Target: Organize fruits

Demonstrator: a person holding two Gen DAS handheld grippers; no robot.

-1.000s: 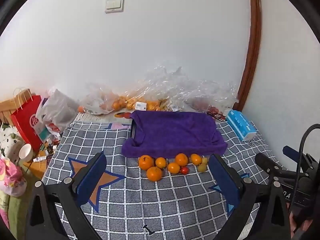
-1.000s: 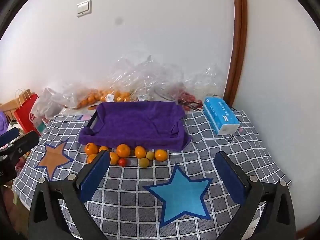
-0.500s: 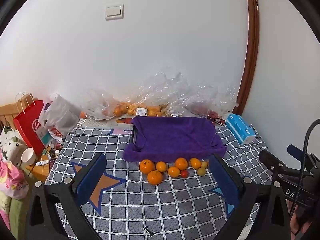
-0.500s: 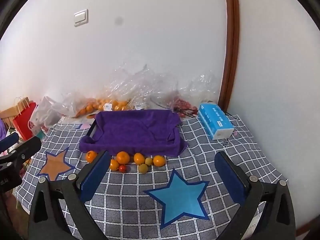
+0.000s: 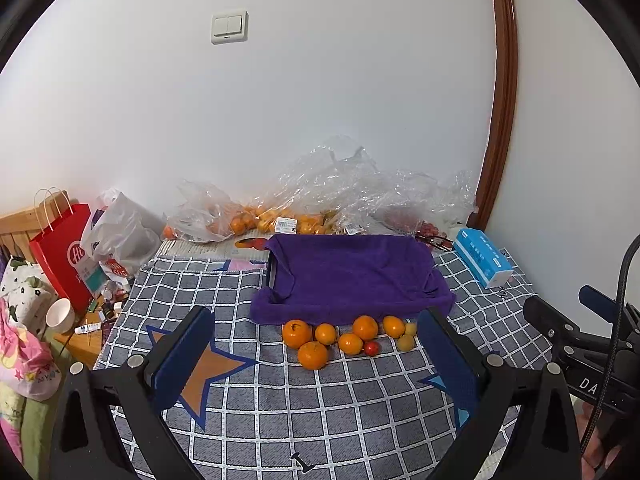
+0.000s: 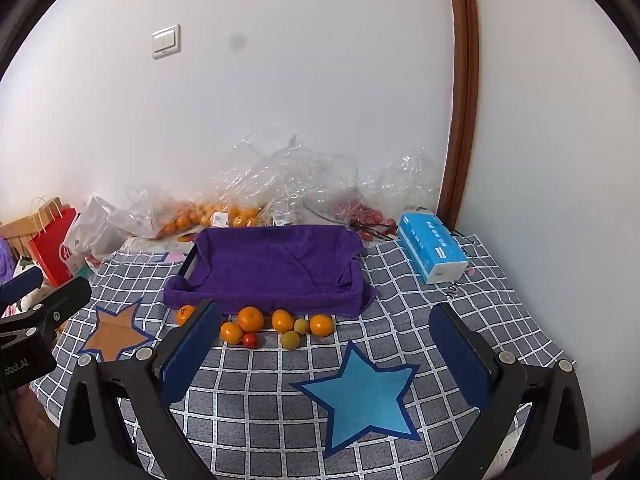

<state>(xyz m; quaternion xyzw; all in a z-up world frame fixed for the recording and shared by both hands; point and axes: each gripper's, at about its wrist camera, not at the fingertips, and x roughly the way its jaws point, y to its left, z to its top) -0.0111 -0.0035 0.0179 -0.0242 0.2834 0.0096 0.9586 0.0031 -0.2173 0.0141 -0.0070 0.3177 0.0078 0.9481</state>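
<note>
white wall, grey checked cloth point(image 5: 280, 408); both grippers spread wide, holding nothing.
left wrist: left gripper point(image 5: 316, 354) fingers flank the oranges point(image 5: 312, 355) ahead, below the purple towel point(image 5: 352, 276). right wrist: right gripper point(image 6: 326, 354); fruit sits ahead by its left finger point(image 6: 188, 356).

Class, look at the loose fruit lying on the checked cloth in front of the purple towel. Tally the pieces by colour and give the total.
Orange fruits: 6
Yellow-green fruits: 2
Red fruit: 1
Total: 9
</note>
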